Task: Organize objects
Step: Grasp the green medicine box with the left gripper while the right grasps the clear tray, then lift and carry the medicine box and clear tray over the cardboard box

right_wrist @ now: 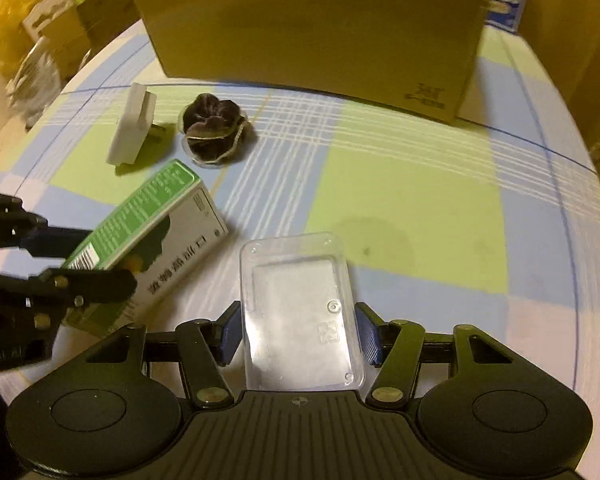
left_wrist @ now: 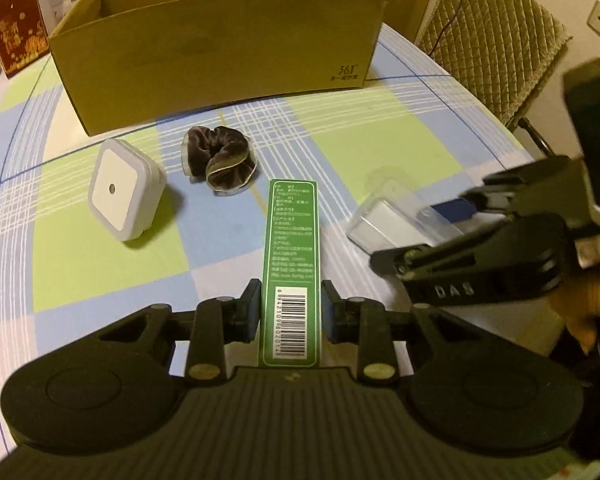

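Gripped nearest the lens, the green carton (left_wrist: pixel 290 264) sits between the left gripper (left_wrist: pixel 290 308) jaws, which press both its narrow sides. Beyond, left to right on the checked worktop (left_wrist: pixel 384 140): white plug-in night light (left_wrist: pixel 124 190), dark scrunchie (left_wrist: pixel 220 158), clear plastic case (right_wrist: pixel 300 312). Right gripper (right_wrist: pixel 300 332) jaws flank the case; contact cannot be confirmed. Cardboard box (left_wrist: pixel 216 48) stands open behind.
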Demonstrator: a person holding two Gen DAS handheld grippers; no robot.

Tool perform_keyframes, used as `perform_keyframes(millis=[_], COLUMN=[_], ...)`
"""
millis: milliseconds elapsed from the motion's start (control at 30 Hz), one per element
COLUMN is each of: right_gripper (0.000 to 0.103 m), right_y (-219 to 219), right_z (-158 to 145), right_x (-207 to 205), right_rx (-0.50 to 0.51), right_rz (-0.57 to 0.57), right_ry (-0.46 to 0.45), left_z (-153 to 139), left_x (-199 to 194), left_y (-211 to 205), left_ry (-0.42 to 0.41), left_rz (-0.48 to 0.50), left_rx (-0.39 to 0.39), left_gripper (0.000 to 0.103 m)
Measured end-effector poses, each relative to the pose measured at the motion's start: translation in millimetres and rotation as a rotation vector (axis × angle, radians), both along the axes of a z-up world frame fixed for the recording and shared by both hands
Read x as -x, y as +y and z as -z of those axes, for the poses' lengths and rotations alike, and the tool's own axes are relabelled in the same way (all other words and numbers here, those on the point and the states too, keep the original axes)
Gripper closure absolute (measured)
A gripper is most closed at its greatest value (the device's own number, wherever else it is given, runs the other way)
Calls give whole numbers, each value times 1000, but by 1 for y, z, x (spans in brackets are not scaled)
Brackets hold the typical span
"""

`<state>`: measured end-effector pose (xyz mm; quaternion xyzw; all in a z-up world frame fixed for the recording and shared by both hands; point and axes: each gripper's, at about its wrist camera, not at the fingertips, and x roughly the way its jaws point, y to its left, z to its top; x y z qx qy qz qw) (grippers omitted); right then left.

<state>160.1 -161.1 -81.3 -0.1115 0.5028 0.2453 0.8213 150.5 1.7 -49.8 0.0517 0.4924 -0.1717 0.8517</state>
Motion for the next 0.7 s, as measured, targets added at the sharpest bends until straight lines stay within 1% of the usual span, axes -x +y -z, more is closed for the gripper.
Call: perform_keyframes(millis=[100, 333, 400, 533, 700], right_gripper=[47, 47, 47, 48, 49], right_y=[-8, -13, -12, -7, -4], right_z=[1, -2, 1, 5, 7], right_x=[8, 6, 6, 9, 12], right_rx=[10, -39, -39, -17, -9], right_rz=[23, 43, 39, 10, 4], right_ry=[-42, -51, -49, -96, -113], left_z=[-1, 6, 10, 19, 21], left_x=[1, -7, -11, -16, -14], left_y=[-1, -10, -12, -13, -11], left_ry=[-14, -12, 3, 23, 27], left_rz=[1, 13, 8, -4, -28], left_rx=[-3, -29, -26, -27, -18], left_gripper=[77, 77, 77, 77, 78])
